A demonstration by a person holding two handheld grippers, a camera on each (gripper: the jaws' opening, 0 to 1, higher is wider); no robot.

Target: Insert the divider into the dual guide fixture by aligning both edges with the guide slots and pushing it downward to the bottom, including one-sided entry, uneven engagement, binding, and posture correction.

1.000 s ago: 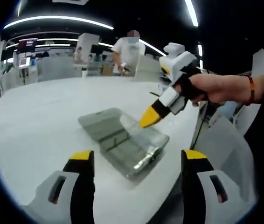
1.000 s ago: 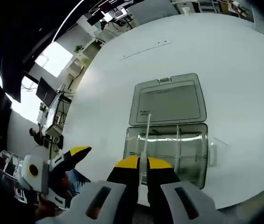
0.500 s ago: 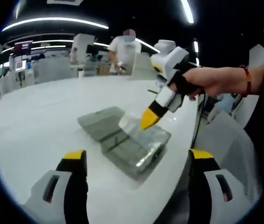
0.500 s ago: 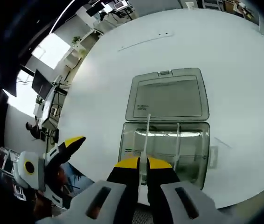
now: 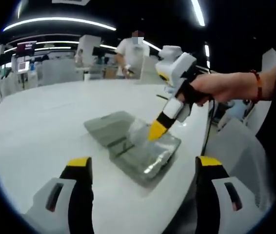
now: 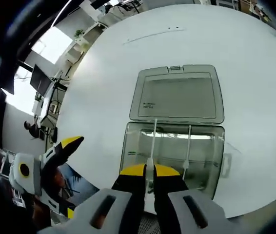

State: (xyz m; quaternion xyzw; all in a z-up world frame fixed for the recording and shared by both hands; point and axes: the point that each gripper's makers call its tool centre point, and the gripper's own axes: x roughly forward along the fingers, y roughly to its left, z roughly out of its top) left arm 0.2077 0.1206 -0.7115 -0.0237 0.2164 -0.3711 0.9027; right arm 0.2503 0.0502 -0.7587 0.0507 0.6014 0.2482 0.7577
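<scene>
A clear plastic box (image 6: pixel 169 158) lies on the white table (image 6: pixel 104 73) with its lid (image 6: pixel 177 95) folded open behind it. My right gripper (image 6: pixel 147 170) is shut on the near edge of a thin clear divider (image 6: pixel 153 141), which stands edge-on over the box's left half. A second divider (image 6: pixel 187 152) stands in the tub to its right. In the left gripper view, the right gripper (image 5: pixel 156 130) tilts down over the box (image 5: pixel 138 153), held by a hand (image 5: pixel 218 87). My left gripper (image 5: pixel 143 165) is open, short of the box. Its yellow fingertip (image 6: pixel 66 145) appears at lower left.
The box sits close to the table's near edge (image 5: pixel 187 161). A person (image 5: pixel 133 48) stands beyond the far side of the table (image 5: pixel 40 117). Grey chair shapes (image 5: pixel 235 141) lie off the table's right edge. Desks and monitors (image 6: pixel 45 87) stand past the table.
The right gripper has carried the divider slightly forward and lower over the tub, so the box looks larger in its view. The left gripper stays open and has barely shifted.
</scene>
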